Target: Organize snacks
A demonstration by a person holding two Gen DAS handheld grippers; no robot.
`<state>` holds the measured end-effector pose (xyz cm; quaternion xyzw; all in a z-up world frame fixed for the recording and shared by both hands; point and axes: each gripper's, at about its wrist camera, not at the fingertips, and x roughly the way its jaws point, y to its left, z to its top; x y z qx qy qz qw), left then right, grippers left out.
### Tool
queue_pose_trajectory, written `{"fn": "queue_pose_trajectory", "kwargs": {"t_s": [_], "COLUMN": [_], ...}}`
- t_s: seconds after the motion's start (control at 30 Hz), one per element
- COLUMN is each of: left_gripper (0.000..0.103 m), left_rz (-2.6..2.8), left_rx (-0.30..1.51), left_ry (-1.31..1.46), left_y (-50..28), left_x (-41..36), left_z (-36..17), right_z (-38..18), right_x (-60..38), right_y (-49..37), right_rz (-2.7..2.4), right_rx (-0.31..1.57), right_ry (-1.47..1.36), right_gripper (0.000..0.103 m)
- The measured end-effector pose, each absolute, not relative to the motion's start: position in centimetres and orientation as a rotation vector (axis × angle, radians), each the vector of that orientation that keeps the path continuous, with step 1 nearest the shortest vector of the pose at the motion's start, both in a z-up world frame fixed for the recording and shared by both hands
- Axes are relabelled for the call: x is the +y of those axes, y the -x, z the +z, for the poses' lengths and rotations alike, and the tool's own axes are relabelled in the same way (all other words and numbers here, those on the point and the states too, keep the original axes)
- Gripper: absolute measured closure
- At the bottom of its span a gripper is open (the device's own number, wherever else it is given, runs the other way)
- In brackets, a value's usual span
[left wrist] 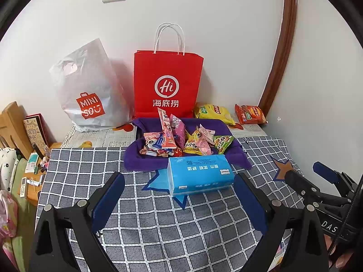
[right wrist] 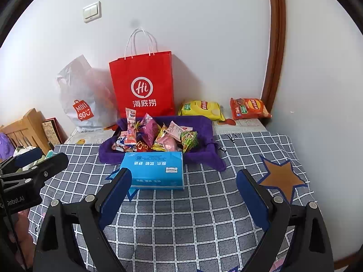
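A tray lined with purple cloth point(left wrist: 145, 161) point(right wrist: 204, 131) holds several small snack packets point(left wrist: 177, 138) point(right wrist: 156, 133) at the middle of the table. Behind it lie a yellow chip bag point(left wrist: 213, 112) point(right wrist: 202, 108) and an orange chip bag point(left wrist: 249, 113) point(right wrist: 248, 107). A blue tissue pack point(left wrist: 199, 174) point(right wrist: 156, 170) lies in front of the tray. My left gripper point(left wrist: 179, 204) hangs open just short of the tissue pack, nothing between its fingers. My right gripper point(right wrist: 183, 195) is open too, beside the pack's right end, and shows at the right edge of the left wrist view point(left wrist: 304, 174).
A red paper bag point(left wrist: 166, 83) point(right wrist: 141, 86) and a grey plastic shopping bag point(left wrist: 88, 90) point(right wrist: 84, 95) stand against the wall. The table wears a grey checked cloth point(left wrist: 158, 226) point(right wrist: 192, 222) with star patches. A cluttered wooden shelf point(left wrist: 20, 136) is at the left, a brown door frame point(left wrist: 281, 52) at the right.
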<state>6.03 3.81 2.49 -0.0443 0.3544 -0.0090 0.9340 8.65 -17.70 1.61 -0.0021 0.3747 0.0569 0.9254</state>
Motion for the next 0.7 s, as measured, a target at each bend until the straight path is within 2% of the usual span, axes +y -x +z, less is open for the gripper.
{"fn": "queue_pose_trajectory", "kwargs": {"t_s": [0.7], "left_gripper": [0.006], "left_rz": [-0.022], "left_rx": [0.724], "left_ry": [0.083], "left_y": [-5.94], "left_x": [3.57], "left_z": [2.79], "right_z": [1.92], "right_x": [-17.81], "right_y": [-8.37], "right_rz": [0.115], "right_rx": [0.763], "right_ry": [-0.001], "right_gripper": [0.01]}}
